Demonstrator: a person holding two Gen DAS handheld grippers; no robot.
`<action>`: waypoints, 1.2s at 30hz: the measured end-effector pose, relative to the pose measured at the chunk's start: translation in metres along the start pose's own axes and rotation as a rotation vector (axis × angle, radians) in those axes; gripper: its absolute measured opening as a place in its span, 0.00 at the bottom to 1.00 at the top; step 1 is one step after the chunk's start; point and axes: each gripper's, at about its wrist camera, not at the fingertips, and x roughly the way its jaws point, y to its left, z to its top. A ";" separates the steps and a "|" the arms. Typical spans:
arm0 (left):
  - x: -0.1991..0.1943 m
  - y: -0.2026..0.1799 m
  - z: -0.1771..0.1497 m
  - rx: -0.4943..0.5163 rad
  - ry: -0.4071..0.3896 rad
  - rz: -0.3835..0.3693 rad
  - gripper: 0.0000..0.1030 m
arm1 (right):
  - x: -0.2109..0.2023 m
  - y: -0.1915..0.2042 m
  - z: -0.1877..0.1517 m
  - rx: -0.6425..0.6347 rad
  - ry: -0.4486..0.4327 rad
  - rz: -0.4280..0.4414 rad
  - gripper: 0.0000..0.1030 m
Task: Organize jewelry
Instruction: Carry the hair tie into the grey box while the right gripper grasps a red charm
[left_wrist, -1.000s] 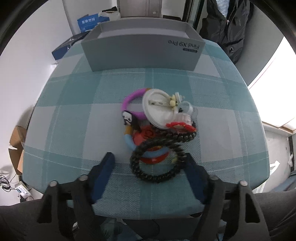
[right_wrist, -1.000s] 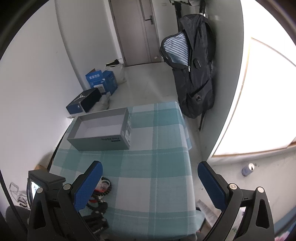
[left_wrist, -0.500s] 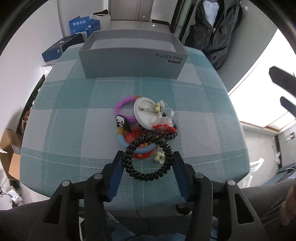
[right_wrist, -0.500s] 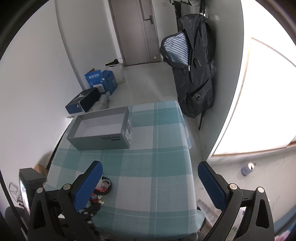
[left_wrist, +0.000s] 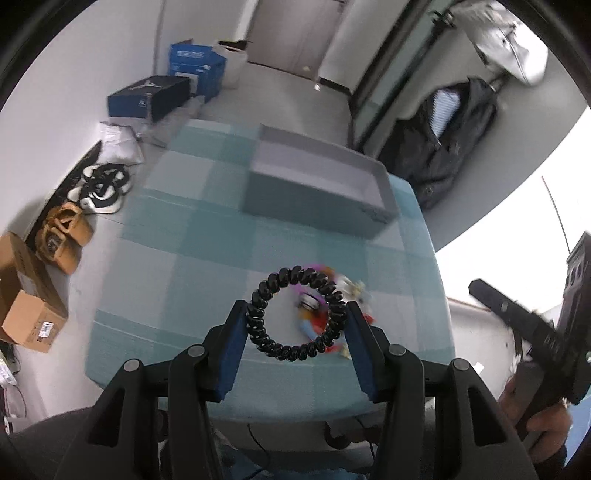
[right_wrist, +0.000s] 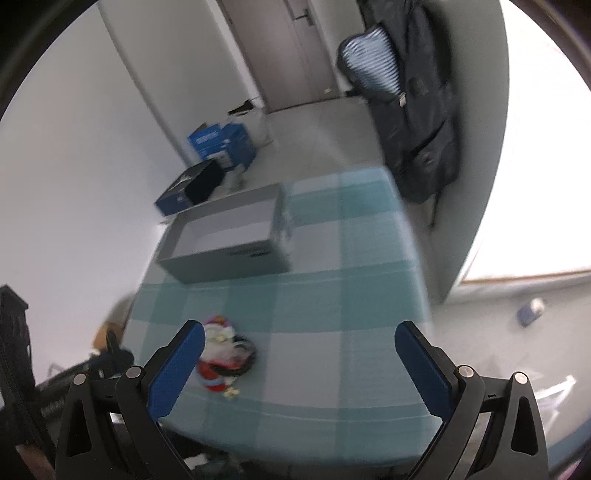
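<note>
My left gripper is shut on a black spiral hair tie, held by its two sides and lifted above the table. Under it a blurred heap of colourful jewelry lies on the teal checked cloth; the same heap of jewelry shows in the right wrist view beside the left blue pad. An open grey box stands at the table's far side, its inside bare; the grey box also appears in the right wrist view. My right gripper stands open with nothing between its fingers, above the near right of the table.
Blue boxes and a dark shoebox sit on the floor beyond the table, with shoes and cardboard boxes to the left. A dark backpack hangs at the wall right of the table. A hand holds the other gripper at right.
The left jaws closed onto the black hair tie, then lifted it off the heap and up from the table. The right wrist view tilted and shifted slightly.
</note>
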 end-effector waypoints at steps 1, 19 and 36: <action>0.000 0.003 0.003 -0.007 -0.010 0.006 0.45 | 0.004 0.002 -0.001 0.005 0.018 0.020 1.00; -0.018 0.042 0.008 -0.050 -0.027 -0.038 0.45 | 0.073 0.055 -0.020 -0.048 0.228 0.170 0.68; -0.015 0.045 0.008 -0.064 -0.012 -0.042 0.45 | 0.089 0.072 -0.026 -0.126 0.248 0.095 0.23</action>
